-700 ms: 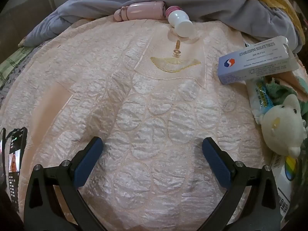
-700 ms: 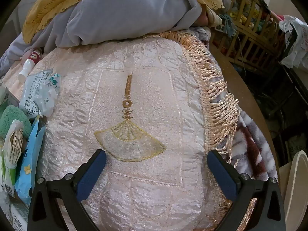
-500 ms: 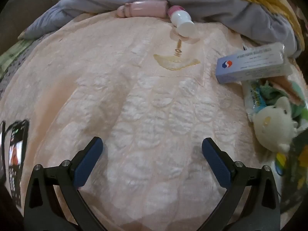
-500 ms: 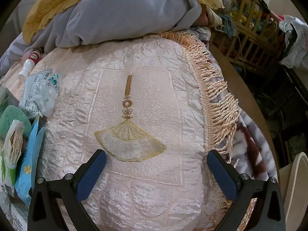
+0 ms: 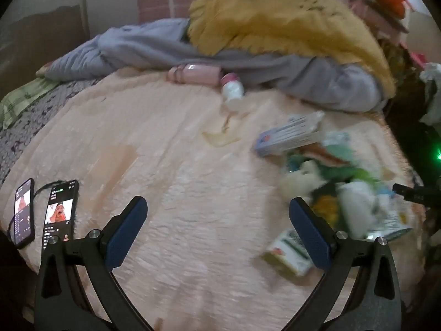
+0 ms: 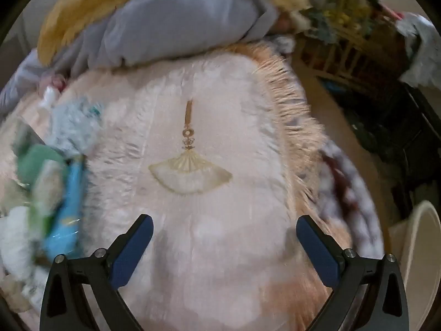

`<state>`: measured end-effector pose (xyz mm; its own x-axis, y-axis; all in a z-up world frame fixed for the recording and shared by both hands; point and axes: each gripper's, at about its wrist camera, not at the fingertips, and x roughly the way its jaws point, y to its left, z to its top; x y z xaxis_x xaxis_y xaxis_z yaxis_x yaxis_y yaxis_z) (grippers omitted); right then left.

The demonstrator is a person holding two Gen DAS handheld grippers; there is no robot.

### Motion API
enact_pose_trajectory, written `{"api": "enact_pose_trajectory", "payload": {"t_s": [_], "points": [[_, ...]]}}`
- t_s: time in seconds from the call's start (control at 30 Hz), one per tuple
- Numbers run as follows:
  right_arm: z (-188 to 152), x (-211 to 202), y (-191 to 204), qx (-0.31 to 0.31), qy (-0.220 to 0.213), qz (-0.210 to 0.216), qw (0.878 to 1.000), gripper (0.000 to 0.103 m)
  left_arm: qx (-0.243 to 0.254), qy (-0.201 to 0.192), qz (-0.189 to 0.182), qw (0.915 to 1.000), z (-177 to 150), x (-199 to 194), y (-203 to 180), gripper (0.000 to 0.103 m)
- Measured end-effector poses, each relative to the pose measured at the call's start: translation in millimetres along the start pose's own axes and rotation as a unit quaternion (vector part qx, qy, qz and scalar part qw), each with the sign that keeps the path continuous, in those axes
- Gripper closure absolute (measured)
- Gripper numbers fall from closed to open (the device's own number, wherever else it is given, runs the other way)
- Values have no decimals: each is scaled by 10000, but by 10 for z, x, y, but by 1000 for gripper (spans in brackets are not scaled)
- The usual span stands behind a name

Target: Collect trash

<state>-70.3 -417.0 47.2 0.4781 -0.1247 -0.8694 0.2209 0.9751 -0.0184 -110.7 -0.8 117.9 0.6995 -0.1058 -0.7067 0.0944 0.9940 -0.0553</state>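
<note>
The left gripper is spread wide, its two black arms rising from the bottom corners of its own view and ending in blue pads that angle outward from each other. Nothing lies between the pads. It hangs above the bed without touching it, pointing forward and slightly down.

The right gripper stands the same way: jaws spread wide, blue pads tilted outward, nothing gripped between them. It too is held above the bed, clear of it, looking forward and down along its fingers. A thin dark bar at the right edge of the left view may be part of it; I cannot tell.
</note>
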Motion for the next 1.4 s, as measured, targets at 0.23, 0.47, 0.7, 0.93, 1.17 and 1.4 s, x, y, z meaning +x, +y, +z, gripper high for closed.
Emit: {"api": "enact_pose_trajectory", "payload": {"t_s": [0.23,0.47,0.7,0.93,1.17,1.4], "points": [[-278,-992,67,77,-1051,5,9944,0,94,-593,-380,9975,38,-349,-381,1],[-442,-1739,359,-60,-2006,65,9796,0,102,-997,-606,9931,115,-683,-654,1],[-483,-2083,541,-88,-2453,150,9693,0,296,-1320,-543,9893,143,-875,-838,1],[-535,-2237,587,-78,-2679,237,9631,0,254,-1468,-546,9873,177,-953,-842,1],[-535,-2326,637,-144,-2799,263,9596,0,95,-1579,-532,9860,232,-998,-763,1],[-522,-2405,685,-193,-2914,293,9560,0,68,-1693,-399,9847,327,-1045,-686,1]]}}
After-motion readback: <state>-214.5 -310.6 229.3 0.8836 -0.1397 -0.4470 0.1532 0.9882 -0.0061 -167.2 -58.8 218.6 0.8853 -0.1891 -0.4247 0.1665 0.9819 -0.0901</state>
